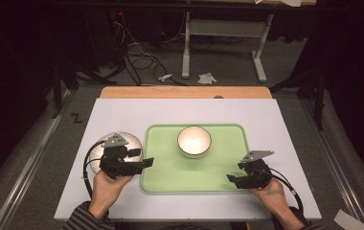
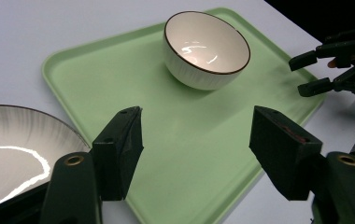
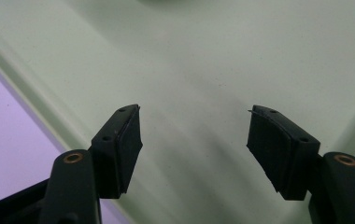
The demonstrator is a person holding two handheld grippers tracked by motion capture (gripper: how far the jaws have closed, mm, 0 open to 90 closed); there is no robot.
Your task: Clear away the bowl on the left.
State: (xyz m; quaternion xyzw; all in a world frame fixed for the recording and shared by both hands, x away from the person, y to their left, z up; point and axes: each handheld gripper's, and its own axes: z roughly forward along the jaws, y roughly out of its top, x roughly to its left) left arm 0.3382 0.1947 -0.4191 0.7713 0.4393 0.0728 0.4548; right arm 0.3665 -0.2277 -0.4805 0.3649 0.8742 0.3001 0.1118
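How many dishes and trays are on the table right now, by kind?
Bowl: 1
Plate: 1
Green tray: 1
Total: 3

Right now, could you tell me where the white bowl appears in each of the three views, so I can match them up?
High view: the bowl sits in the far middle of the green tray.
Left gripper view: the bowl is at upper centre, beyond the open jaws.
Right gripper view: I cannot make the bowl out here.
Shared landmark: the green tray, seen in all three views.
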